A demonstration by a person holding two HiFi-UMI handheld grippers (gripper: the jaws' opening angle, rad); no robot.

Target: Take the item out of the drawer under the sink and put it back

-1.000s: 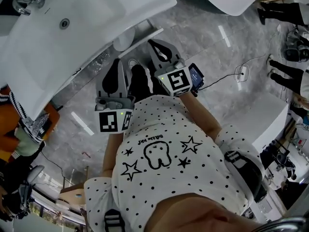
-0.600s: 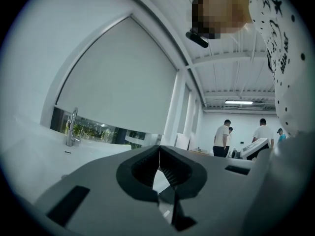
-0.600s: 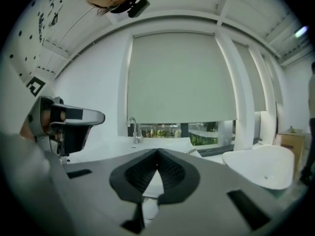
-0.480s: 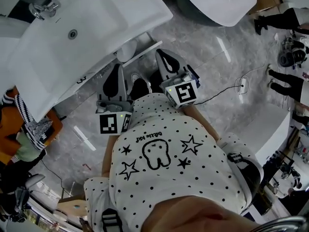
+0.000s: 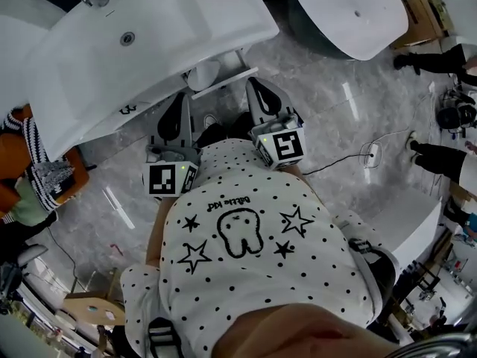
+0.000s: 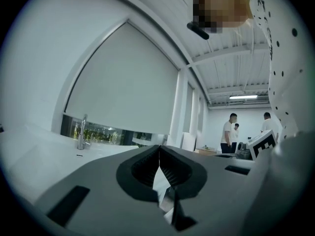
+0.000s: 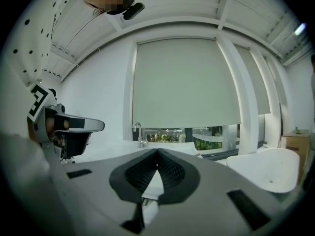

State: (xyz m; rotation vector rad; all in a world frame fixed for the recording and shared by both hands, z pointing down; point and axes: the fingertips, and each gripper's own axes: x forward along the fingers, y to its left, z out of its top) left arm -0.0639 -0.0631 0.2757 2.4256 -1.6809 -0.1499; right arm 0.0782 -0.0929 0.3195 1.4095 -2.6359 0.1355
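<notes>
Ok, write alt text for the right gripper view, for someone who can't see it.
The right gripper is shut with nothing between its jaws. Beyond it, a faucet stands on a white sink counter below a drawn window blind; another white basin sits at the right.

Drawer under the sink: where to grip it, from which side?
Probably grip the drawer by the top edge of its thin front panel, coming from the person's side: it sticks out from under the sink with that edge exposed, and no handle is visible.

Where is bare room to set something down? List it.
Bare: the sink top right of the drain, and the grey floor beside the cable. Crowded: below the sink's front edge, around left gripper and right gripper.
</notes>
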